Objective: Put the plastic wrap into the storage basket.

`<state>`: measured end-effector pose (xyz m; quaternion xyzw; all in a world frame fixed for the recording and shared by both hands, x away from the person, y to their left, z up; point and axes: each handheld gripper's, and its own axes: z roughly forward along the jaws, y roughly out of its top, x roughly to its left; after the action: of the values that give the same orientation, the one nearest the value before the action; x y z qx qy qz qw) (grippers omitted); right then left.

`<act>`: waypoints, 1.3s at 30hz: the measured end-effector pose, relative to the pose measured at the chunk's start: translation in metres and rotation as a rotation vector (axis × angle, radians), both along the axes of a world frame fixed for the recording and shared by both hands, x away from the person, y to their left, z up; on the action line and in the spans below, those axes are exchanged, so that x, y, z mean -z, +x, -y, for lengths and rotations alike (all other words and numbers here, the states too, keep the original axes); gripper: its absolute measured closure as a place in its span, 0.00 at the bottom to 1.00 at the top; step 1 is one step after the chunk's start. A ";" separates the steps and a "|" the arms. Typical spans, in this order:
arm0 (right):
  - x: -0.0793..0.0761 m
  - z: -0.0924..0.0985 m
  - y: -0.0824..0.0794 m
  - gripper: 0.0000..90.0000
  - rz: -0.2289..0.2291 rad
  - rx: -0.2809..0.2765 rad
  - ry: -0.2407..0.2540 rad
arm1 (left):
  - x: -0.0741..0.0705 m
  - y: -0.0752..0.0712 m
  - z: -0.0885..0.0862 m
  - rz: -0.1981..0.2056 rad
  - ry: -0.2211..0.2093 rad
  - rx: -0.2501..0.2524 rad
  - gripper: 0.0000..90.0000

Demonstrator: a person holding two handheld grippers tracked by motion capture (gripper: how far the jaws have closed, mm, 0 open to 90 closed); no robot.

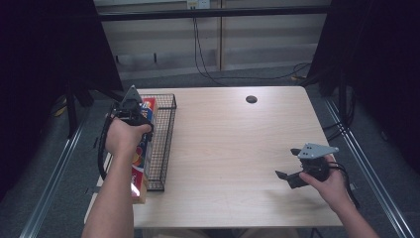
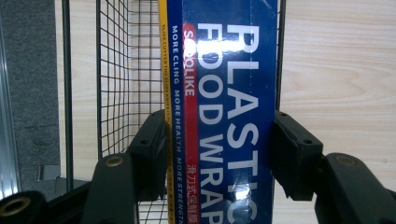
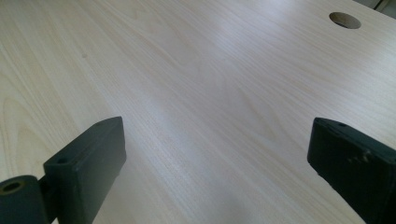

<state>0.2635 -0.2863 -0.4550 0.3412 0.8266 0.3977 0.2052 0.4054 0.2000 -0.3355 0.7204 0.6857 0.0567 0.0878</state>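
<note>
A long blue box of plastic food wrap (image 2: pixel 233 93) runs lengthwise over the black wire basket (image 2: pixel 121 70). My left gripper (image 2: pixel 222 158) is shut on the box, one pad pressed on each long side. In the high view that gripper (image 1: pixel 140 118) is at the table's left over the basket (image 1: pixel 163 134), and the box (image 1: pixel 140 171) sticks out past the basket's near rim. I cannot tell whether the box rests on the basket. My right gripper (image 1: pixel 287 162) hovers open at the near right of the table, and the right gripper view shows its jaws wide apart with nothing between its fingertips (image 3: pixel 217 163).
The light wooden table (image 1: pixel 233 144) has a round cable hole (image 1: pixel 251 99) at the back, also in the right gripper view as a hole (image 3: pixel 344 19). Dark curtains flank both sides. Cables hang down the back wall. A metal rail (image 2: pixel 7 116) runs along the floor left of the table.
</note>
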 end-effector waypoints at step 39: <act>-0.002 0.001 0.000 0.05 0.005 0.008 0.014 | 0.015 0.019 -0.004 -0.012 -0.009 0.004 0.49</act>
<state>0.2634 -0.2873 -0.4533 0.3447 0.8221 0.4034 0.2065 0.4242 0.2043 -0.3508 0.7216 0.6850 0.0491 0.0868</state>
